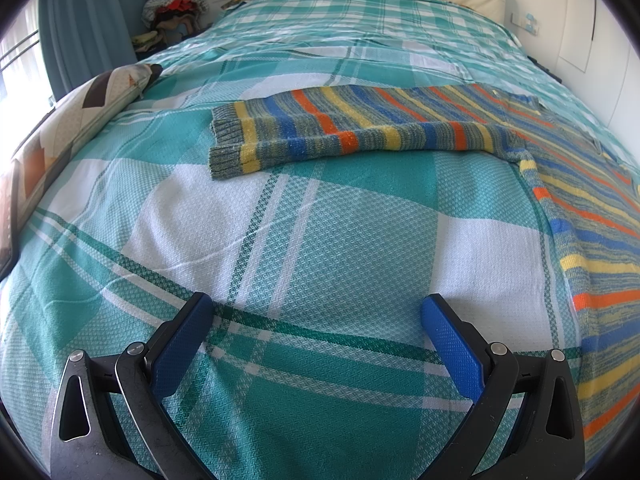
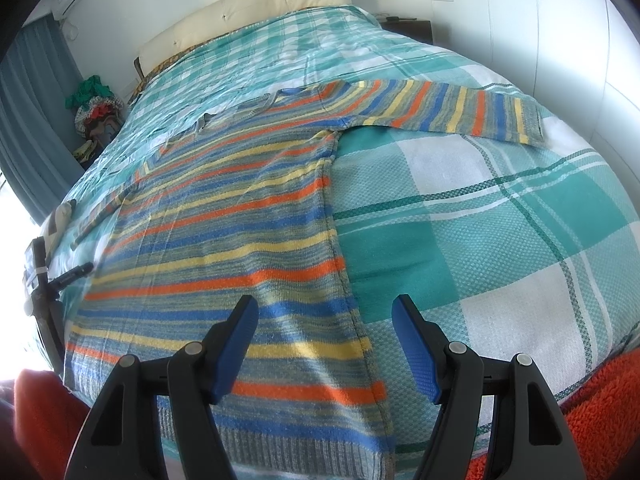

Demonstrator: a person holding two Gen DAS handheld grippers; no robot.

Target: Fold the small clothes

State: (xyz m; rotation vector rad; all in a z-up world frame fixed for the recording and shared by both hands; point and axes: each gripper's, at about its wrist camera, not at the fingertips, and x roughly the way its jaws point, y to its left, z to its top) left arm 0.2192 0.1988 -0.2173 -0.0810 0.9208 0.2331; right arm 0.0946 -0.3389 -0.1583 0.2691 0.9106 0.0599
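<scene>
A striped knitted sweater (image 2: 224, 216) in blue, orange, yellow and grey lies flat on the bed, sleeves spread out. In the left wrist view its left sleeve (image 1: 352, 128) stretches across ahead of me and its body (image 1: 592, 240) runs down the right edge. My left gripper (image 1: 316, 308) is open and empty above bare bedspread, well short of the sleeve. My right gripper (image 2: 324, 308) is open and empty, just above the sweater's lower right side edge near the hem. The right sleeve (image 2: 448, 110) reaches to the far right.
A green and white checked bedspread (image 1: 328, 240) covers the bed. A patterned pillow (image 1: 76, 128) lies at the left edge. A pile of clothes (image 1: 172, 4) stands by the curtain. A cream headboard (image 2: 248, 12) is at the far end. Orange fabric (image 2: 600, 412) lies at the near edge.
</scene>
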